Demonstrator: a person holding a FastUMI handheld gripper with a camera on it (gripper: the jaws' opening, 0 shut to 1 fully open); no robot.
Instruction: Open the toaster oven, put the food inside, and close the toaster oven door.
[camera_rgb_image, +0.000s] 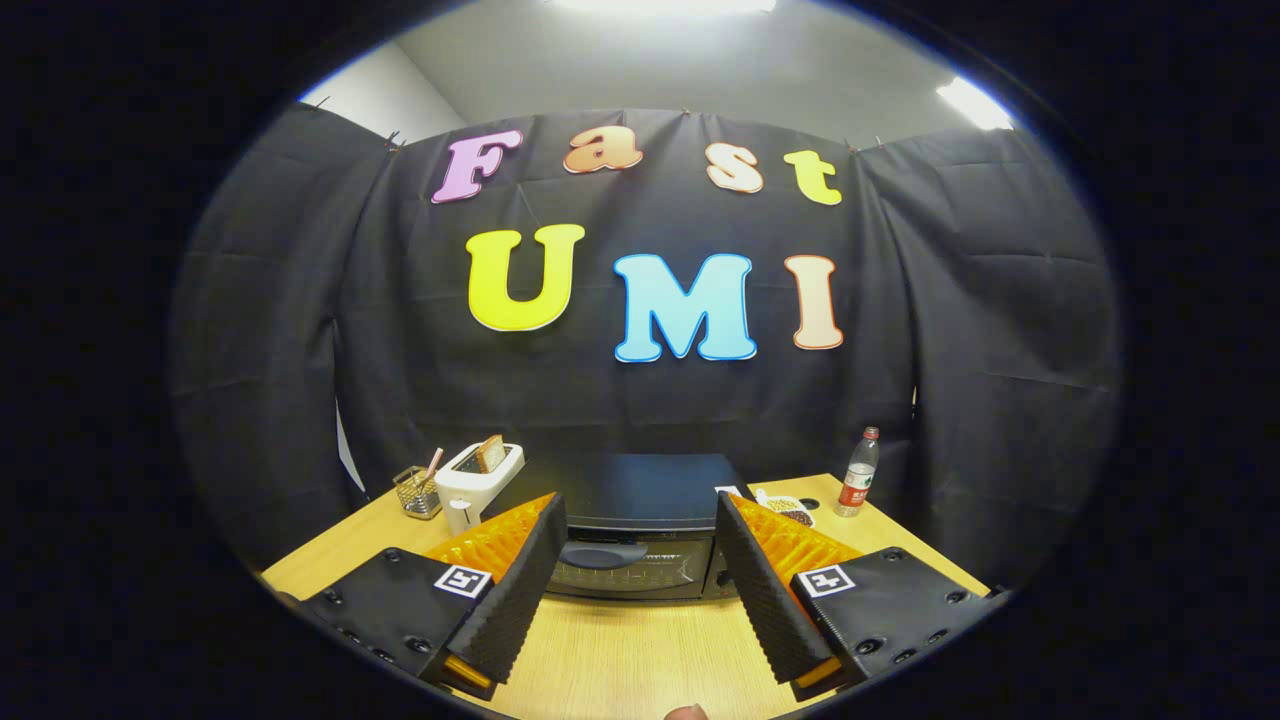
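Gripper (640, 535) spread wide, nothing btwn the fingers (520, 590), holding nothing; both hang above the wooden table (640, 650). Straight ahead, framed in the gap btwn the fingertips, sits the toaster oven (632, 525), dark body, door shut, w/ the handle (603, 555) across the top of the glass front and a knob panel at its right end, partly hidden behind the right finger. Oven is ahead of the tips, not touching them. Left of the oven, just beyond the left finger: a white toaster (477, 483) w/ a slice of bread (490, 452) standing up in its slot, and further left a small wire-mesh cup (418, 490) w/ a pink stick in it. Right of the oven, beyond the right finger: a small dish (787, 508) w/ bits of food, can't tell what kind, then a plastic bottle (858, 473) w/ red label, upright nr the table's back right corner.
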